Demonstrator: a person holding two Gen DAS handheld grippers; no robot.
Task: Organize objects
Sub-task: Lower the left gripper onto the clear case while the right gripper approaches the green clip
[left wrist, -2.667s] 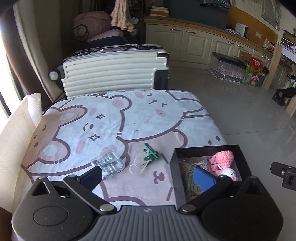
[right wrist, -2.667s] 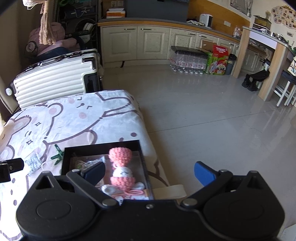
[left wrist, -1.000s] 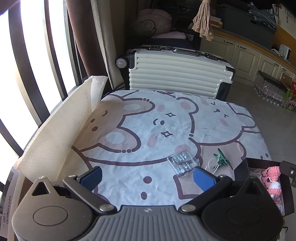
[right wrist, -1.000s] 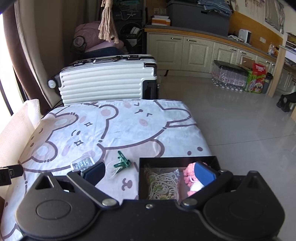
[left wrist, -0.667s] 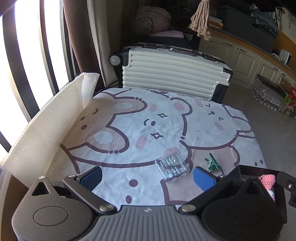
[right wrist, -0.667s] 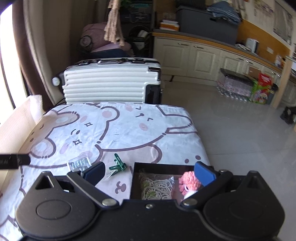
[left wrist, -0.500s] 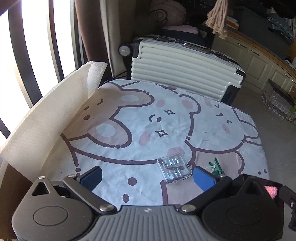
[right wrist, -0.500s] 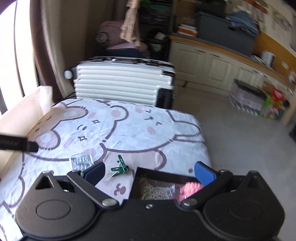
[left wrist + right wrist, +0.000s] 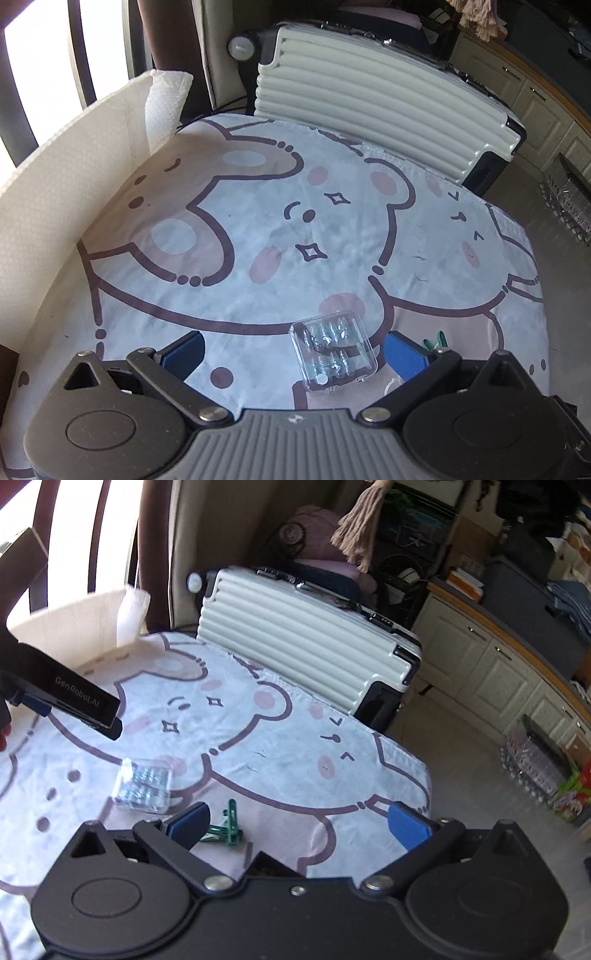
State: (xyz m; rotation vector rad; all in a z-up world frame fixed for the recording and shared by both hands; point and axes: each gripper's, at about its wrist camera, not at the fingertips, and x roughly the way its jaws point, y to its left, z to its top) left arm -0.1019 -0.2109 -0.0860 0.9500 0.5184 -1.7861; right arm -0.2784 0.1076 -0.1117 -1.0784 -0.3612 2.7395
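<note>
Clear plastic is what sits in front of you: the case (image 9: 334, 353) with small metal bits inside lies flat on the bear cloth (image 9: 258, 229), between your left gripper's (image 9: 293, 350) blue pads and nearer the right-hand one. Nothing has hold of it yet. Those jaws stand wide, with a pad (image 9: 184, 350) well off to one side and the other just beside the case's edge, not touching as far as I can tell.

Over on your right gripper (image 9: 299, 821), the same story: jaws spread wide, nothing between them but cloth. The green clip (image 9: 227, 825) lies just beside its left-hand pad (image 9: 190, 821), close but loose on the table.

So where does the tidying stand? Only a dark corner of the box (image 9: 267, 866) peeks out under the right gripper, and its contents are hidden from both cameras, so I can't say what's been put away. What I can say is that two things are left out on the cloth: the case and the clip. By my reckoning you're lined up for the case first. Shift left a touch so it sits centred, come down, and close across its flat sides. It's slick, hard plastic, so expect it to skate if you pinch off-centre. The clip looks like the job after that.
</note>
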